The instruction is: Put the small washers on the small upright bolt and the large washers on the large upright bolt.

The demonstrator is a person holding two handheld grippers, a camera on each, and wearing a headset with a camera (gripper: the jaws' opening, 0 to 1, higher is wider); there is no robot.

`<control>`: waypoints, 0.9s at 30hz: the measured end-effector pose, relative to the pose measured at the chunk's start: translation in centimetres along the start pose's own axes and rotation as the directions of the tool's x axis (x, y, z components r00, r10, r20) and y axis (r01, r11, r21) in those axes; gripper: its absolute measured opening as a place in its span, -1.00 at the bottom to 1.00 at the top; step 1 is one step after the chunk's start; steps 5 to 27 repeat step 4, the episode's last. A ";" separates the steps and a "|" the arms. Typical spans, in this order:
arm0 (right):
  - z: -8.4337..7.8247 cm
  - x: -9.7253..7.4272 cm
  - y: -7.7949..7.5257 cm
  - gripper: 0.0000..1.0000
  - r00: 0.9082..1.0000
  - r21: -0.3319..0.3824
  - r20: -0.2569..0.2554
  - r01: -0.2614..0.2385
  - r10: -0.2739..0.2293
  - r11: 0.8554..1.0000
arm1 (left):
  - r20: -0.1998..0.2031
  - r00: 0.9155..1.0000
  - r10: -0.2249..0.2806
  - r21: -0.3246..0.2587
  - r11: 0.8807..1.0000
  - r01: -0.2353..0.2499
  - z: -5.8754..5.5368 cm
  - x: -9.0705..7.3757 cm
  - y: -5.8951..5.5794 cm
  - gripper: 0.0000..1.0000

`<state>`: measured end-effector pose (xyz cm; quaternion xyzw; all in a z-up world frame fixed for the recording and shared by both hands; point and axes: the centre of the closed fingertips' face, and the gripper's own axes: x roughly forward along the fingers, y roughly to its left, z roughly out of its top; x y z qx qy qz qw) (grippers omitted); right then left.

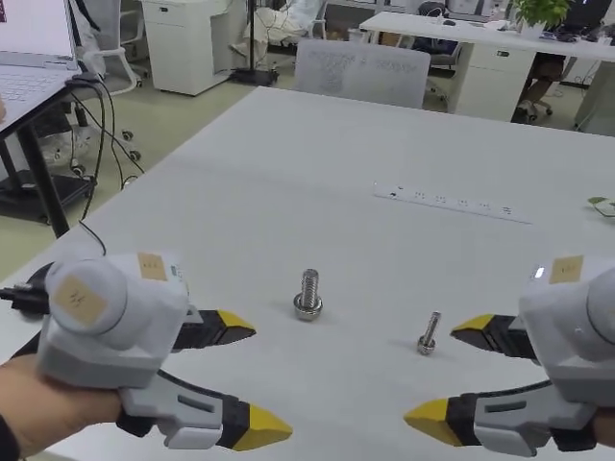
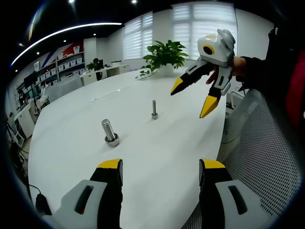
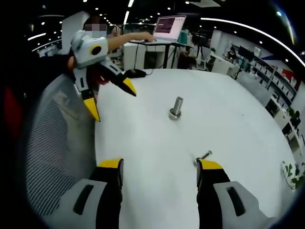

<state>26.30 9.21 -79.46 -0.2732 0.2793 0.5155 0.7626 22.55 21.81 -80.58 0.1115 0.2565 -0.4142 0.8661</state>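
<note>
- White workbench (image 1: 288, 173) in an open office, with a grey mesh chair (image 1: 360, 69) at its far edge and a laptop (image 3: 169, 26) on a stand off to my left.
- A white power strip (image 1: 452, 203) lies flat beyond the bolts, well apart from them. A potted plant (image 2: 164, 55) shows past the small bolt in my left gripper view.
- Large bolt (image 1: 307, 293) stands near the bench's middle, head down, with its threaded shaft and long axis vertical.
- Small bolt (image 1: 430, 333) stands to its right, nearer my right gripper, shaft up too, leaning slightly in the head view.
- Left gripper (image 1: 261, 379) hovers over the near edge, jaws wide, holding nothing.
- Right gripper (image 1: 437, 372) faces it, jaws wide and empty. The 2 bolts stand on bare bench between both grippers.
</note>
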 end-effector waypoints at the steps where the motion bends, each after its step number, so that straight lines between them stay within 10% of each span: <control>1: 0.0 0.0 0.0 0.27 1.000 0.002 -0.001 0.002 -0.002 1.000 | 0.001 1.000 0.000 0.000 1.000 0.000 0.0 0.0 0.0 0.28; 27: 0.1 -0.1 0.0 0.27 1.000 0.003 0.002 0.006 -0.006 1.000 | 0.004 1.000 0.000 -0.001 1.000 0.000 0.0 -0.1 0.0 0.28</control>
